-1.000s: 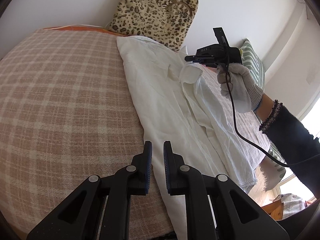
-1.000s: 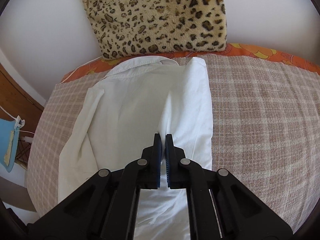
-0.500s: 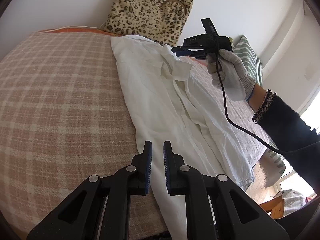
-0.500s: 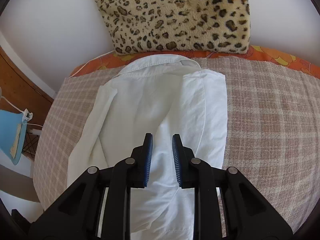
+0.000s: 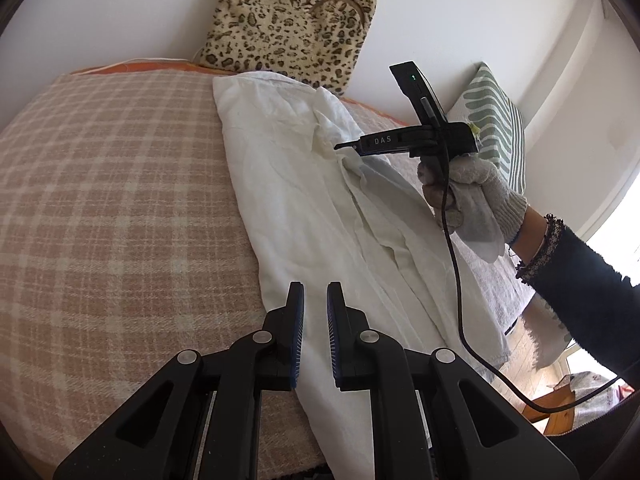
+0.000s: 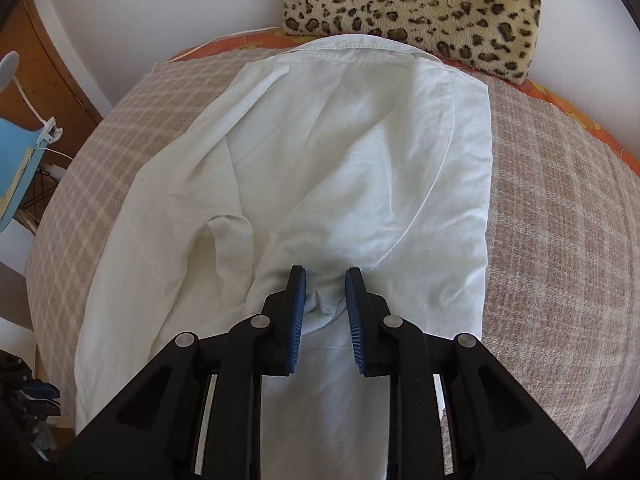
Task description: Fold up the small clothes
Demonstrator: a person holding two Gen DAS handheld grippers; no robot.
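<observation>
We see the soft, crinkly white shirt (image 6: pixel 340 168) on the checked bed (image 6: pixel 560 240) under our right gripper (image 6: pixel 325 280), now wide open after letting go; our left gripper (image 5: pixel 315 308) stays slightly open, empty

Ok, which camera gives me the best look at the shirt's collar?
The right wrist view. It faces the white shirt head-on, so the collar shows as a full curved band below the leopard cushion. The left wrist view sees the shirt side-on; the collar end is only a foreshortened edge there.
</observation>
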